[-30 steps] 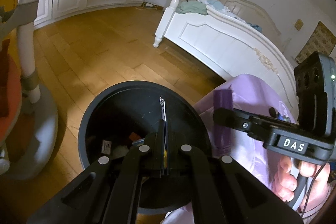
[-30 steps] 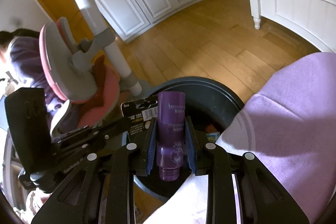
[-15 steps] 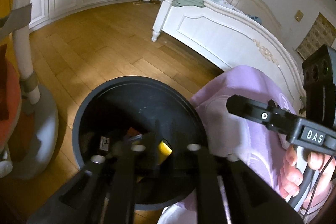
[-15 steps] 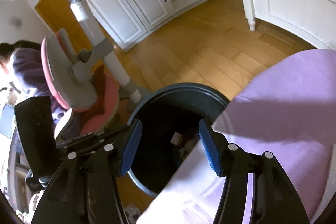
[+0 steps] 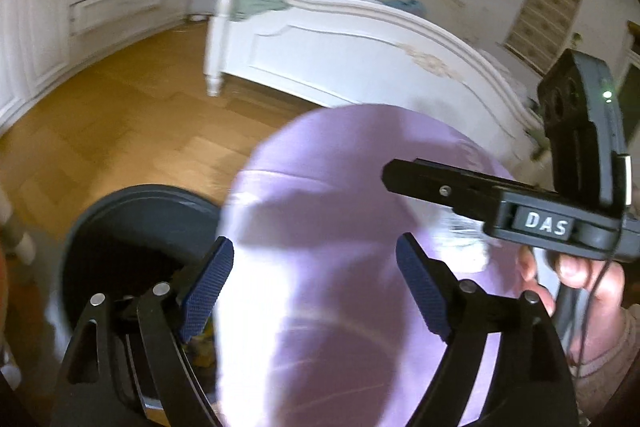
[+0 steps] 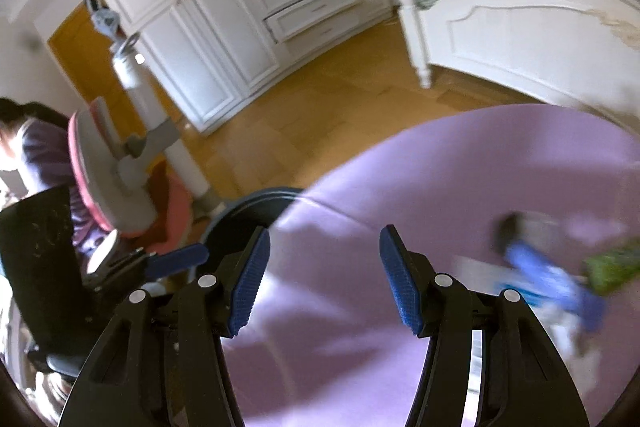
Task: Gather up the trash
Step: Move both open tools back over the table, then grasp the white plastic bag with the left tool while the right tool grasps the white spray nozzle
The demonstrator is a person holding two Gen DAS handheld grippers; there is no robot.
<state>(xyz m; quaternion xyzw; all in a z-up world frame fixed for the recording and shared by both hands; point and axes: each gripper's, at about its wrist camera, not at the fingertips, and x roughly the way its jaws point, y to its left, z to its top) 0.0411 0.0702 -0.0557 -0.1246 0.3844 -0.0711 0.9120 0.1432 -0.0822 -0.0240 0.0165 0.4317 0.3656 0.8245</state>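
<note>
Above lilac cloth, both tongs agape, tilted down.

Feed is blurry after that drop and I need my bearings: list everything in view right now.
bin: 1, black, on floor left of the purple surface
purple surface: 1, lilac, under both grippers
litter: a few blurred pieces, blue, green, white, on purple surface, right
bed: 1, white, behind
wardrobe: 1, white, far wall
chair: 1, pink-grey, left
seated person: 1, far left
left gripper: open, empty
right gripper: open, empty
hand: 1, holding right gripper
</note>
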